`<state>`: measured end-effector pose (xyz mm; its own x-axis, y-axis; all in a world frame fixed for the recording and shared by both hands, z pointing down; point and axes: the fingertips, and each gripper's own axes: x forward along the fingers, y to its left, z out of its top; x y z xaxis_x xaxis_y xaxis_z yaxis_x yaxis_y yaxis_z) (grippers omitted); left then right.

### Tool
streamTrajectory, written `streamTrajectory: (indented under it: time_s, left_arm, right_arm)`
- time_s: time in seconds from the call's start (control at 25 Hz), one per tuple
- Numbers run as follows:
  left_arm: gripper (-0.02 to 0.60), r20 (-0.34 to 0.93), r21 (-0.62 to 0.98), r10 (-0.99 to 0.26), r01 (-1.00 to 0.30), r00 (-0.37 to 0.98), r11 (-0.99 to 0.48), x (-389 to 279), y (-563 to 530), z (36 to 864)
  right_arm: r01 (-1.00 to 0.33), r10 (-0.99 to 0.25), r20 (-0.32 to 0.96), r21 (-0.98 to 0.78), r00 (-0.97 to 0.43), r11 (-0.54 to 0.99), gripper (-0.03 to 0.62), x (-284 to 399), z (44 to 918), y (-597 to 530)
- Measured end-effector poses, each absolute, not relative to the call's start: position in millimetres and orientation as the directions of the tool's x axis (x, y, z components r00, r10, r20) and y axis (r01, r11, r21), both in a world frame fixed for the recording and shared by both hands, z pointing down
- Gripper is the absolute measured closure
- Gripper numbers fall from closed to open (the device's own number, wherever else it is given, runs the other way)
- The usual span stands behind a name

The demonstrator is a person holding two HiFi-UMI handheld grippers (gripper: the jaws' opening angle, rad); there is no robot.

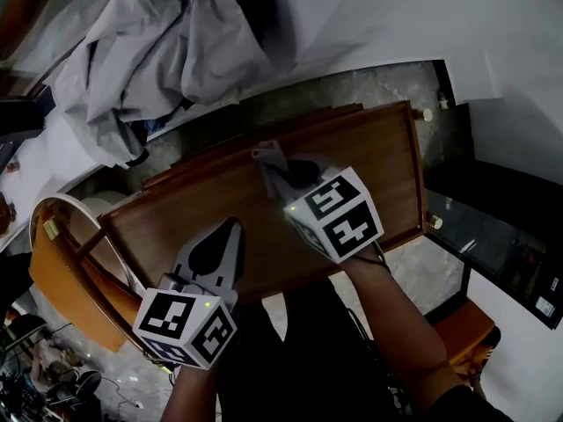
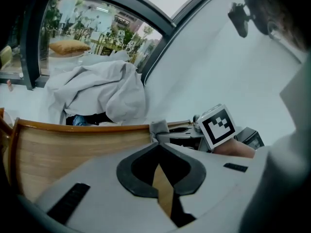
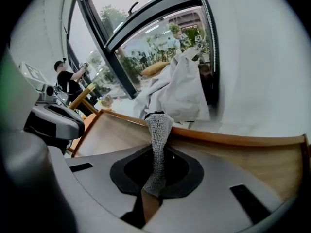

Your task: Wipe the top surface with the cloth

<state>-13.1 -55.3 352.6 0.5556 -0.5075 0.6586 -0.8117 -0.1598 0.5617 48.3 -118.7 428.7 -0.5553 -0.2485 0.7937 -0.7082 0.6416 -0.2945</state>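
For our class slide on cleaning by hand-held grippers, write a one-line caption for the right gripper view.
Right gripper shut on a grey cloth, over the wooden table top.

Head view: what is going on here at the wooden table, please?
A person holds a claw in each hand over the wooden table top. The right claw is shut on a grey cloth, whose free end sticks out ahead toward the table's far edge. The left claw is shut and empty, nearer the person. Whether the cloth touches the wood cannot be told.
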Motion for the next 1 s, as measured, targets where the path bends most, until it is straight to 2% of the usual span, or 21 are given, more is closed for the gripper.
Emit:
streamTrajectory:
  time_s: [0.6, 1.0]
  left_arm:
    - [0.571, 0.634, 0.596, -0.42, -0.757, 0.649, -0.268, 77, -70, 363]
    - [0.571, 0.634, 0.592, -0.378, -0.738, 0.674, -0.323, 111, -83, 366]
  right_arm:
    - [-0.816, -0.361, 0.837, -0.164, -0.412, 0.554, 0.554, 172, 423, -155]
    - [-0.866, -0.405, 0.877, -0.023, -0.257, 0.5, 0.554, 235, 420, -171]
